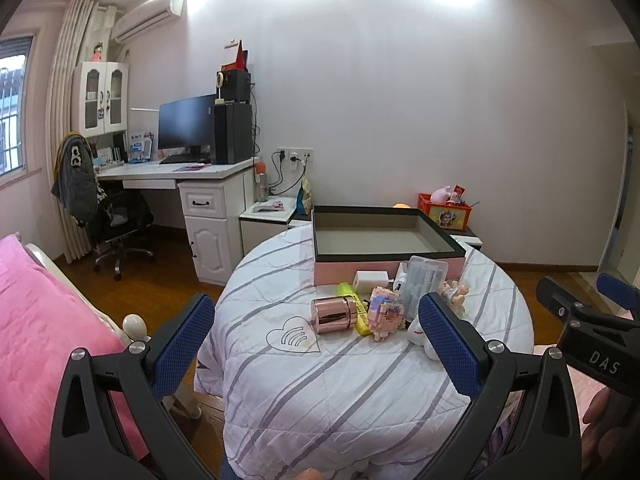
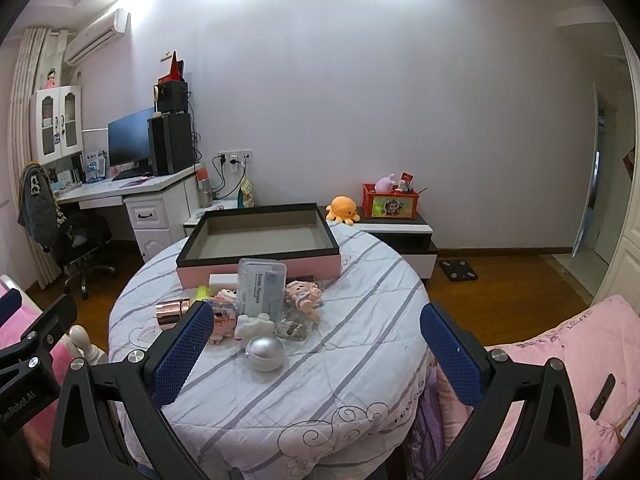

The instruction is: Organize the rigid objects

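Note:
A round table under a striped white cloth [image 1: 340,380] [image 2: 340,360] carries an empty pink box with a black rim [image 1: 384,236] [image 2: 260,236]. In front of it lies a cluster: a rose-gold cylinder [image 1: 332,315] [image 2: 170,311], a yellow highlighter [image 1: 352,300], a white charger block [image 1: 370,280], a clear plastic case [image 1: 424,284] [image 2: 262,288], a pixel-block figure [image 1: 386,316] [image 2: 222,316], a small doll [image 1: 454,292] [image 2: 304,294], a silver ball [image 2: 265,354] and a small glass jar [image 2: 294,326]. My left gripper [image 1: 316,348] and right gripper [image 2: 316,354] hover open, short of the cluster, holding nothing.
A white desk [image 1: 176,176] with monitor, computer tower and office chair stands at the left. A low cabinet [image 2: 400,232] behind the table bears an orange plush and a red toy crate [image 2: 390,202]. Pink bedding [image 1: 44,320] [image 2: 560,360] flanks the table. The other gripper's body [image 1: 580,320] shows at right.

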The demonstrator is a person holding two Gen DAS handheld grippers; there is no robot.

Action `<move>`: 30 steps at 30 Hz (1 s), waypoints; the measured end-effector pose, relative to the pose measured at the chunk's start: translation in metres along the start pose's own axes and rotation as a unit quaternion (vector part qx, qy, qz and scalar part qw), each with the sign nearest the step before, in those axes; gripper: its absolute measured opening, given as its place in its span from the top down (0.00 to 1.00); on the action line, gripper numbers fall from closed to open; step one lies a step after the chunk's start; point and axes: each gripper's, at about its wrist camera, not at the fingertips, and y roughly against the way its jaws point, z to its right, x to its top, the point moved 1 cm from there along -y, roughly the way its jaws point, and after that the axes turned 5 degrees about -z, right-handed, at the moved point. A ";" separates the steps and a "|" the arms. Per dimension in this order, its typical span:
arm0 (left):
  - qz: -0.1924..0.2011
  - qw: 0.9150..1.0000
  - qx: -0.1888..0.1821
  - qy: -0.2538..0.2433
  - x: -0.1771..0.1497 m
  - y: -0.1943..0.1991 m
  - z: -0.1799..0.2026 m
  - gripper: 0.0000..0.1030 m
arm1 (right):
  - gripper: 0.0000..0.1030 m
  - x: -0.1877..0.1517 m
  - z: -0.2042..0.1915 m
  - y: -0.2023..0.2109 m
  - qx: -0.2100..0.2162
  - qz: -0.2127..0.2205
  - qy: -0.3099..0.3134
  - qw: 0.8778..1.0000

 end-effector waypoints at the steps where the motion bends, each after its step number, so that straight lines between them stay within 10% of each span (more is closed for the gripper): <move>1: 0.001 1.000 0.000 0.000 -0.001 -0.001 0.000 0.00 | 0.00 0.000 -0.001 -0.002 0.001 -0.001 0.002 1.000; 14: 0.012 1.000 -0.001 -0.004 -0.006 0.004 -0.003 0.00 | 0.00 0.002 -0.013 -0.003 0.007 0.005 0.015 1.000; 30: -0.125 0.992 0.011 -0.007 -0.028 -0.121 -0.005 0.00 | 0.00 -0.028 -0.012 -0.118 0.030 -0.117 0.021 0.992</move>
